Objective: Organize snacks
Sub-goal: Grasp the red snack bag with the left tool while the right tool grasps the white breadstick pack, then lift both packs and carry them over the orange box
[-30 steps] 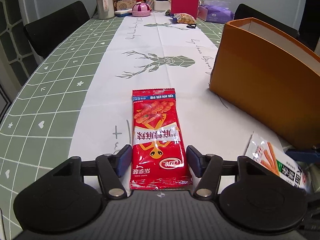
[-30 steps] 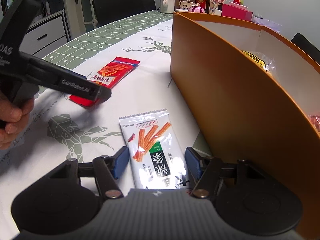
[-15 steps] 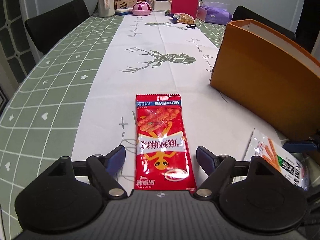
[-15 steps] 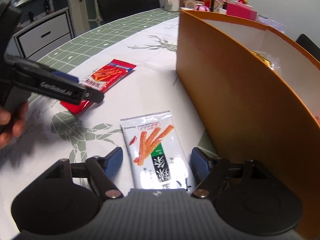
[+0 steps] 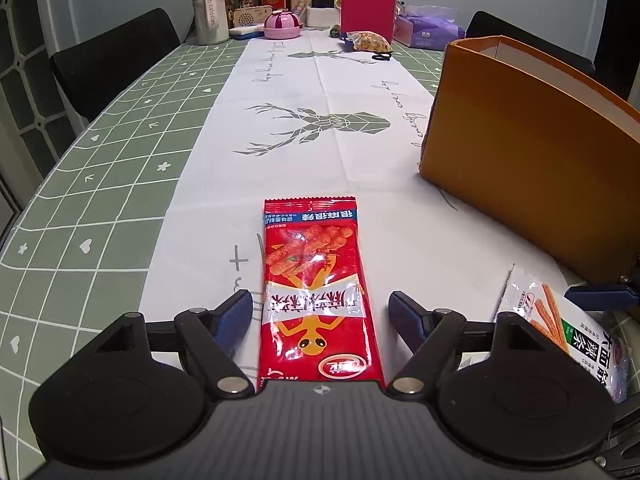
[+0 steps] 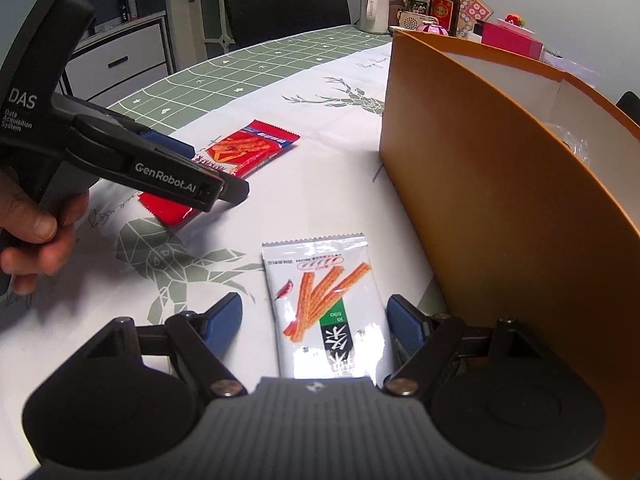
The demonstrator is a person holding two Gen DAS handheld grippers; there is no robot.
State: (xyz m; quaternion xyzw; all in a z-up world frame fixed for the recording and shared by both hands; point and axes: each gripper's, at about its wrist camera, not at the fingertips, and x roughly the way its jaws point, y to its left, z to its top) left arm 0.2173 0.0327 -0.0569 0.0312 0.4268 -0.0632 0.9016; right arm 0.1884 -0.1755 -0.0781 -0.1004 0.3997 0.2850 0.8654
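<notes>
A red snack packet [image 5: 312,280] lies flat on the white runner between the blue pads of my left gripper [image 5: 320,304]. Its jaws are closing, and both pads still stand clear of the packet's edges. A white packet of orange sticks [image 6: 324,304] lies between the pads of my right gripper [image 6: 314,314]. Those jaws are closing too, with small gaps on both sides. The white packet [image 5: 560,328] also shows at the lower right of the left wrist view. The orange box [image 6: 500,200] stands open-topped just right of it. The red packet [image 6: 248,152] lies under the left gripper [image 6: 208,168], held by a hand.
The orange box [image 5: 520,152] takes up the table's right side, with a wrapped item inside. Bottles, a pink box [image 5: 368,12], a tissue pack and a snack bag [image 5: 366,42] crowd the far end. Black chairs [image 5: 116,56] stand around the green checked tablecloth [image 5: 100,184].
Both grippers' jaws stand wider than a second ago, when the pads were close against the packets' sides. Both packets still lie flat on the table.
</notes>
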